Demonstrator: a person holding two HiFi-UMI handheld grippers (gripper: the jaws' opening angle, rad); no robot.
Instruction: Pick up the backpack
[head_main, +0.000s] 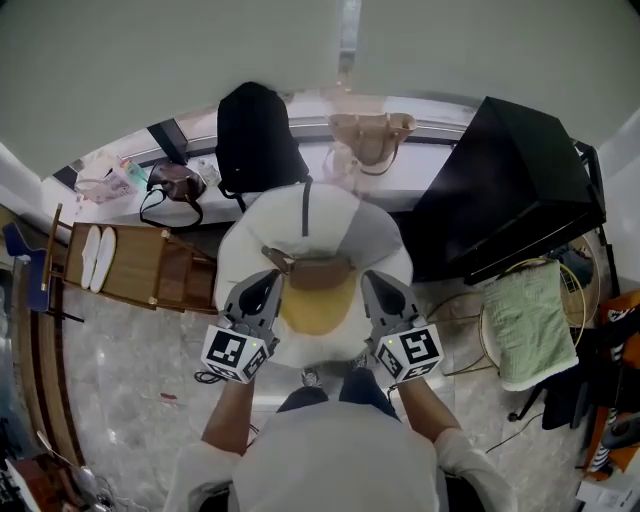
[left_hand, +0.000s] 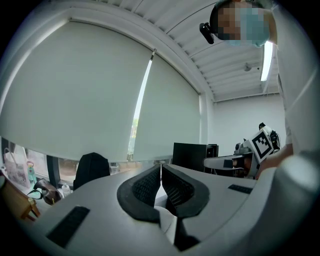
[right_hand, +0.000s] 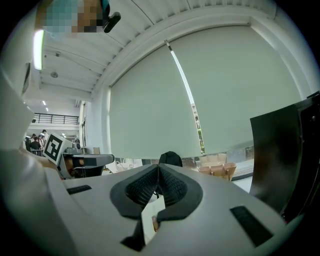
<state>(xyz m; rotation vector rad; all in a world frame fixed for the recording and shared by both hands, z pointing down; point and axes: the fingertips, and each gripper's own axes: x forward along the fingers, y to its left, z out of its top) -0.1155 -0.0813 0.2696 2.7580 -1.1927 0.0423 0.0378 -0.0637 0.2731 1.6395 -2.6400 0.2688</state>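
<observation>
Looking down, head view: left tongs (head_main: 266, 284) and right tongs (head_main: 380, 287), each with its marker cube, held side by side over a white round surface (head_main: 250, 235) that bears a tan belt bag (head_main: 318, 271); both tongs closed and empty. Black backpack (head_main: 255, 135) stands upright on the window ledge (head_main: 440, 128) beyond that surface, well apart from both tongs. On the same ledge are a beige tote (head_main: 370, 140) to the backpack's right and a brown handbag (head_main: 175, 185) to its left. Large black case (head_main: 510, 190) at right; low wooden surface (head_main: 140, 265) at left, carrying a pair of white slippers (head_main: 97, 257). Left gripper view: pads of the left tongs (left_hand: 161, 175) meet at the tips, nothing between them; backpack (left_hand: 92, 170) to the left under the pale blind (left_hand: 75, 90); the other marker cube at far right. Right gripper view: right tongs (right_hand: 158, 177) likewise closed on nothing; backpack (right_hand: 171, 159) directly beyond the tips, tote to its right.
</observation>
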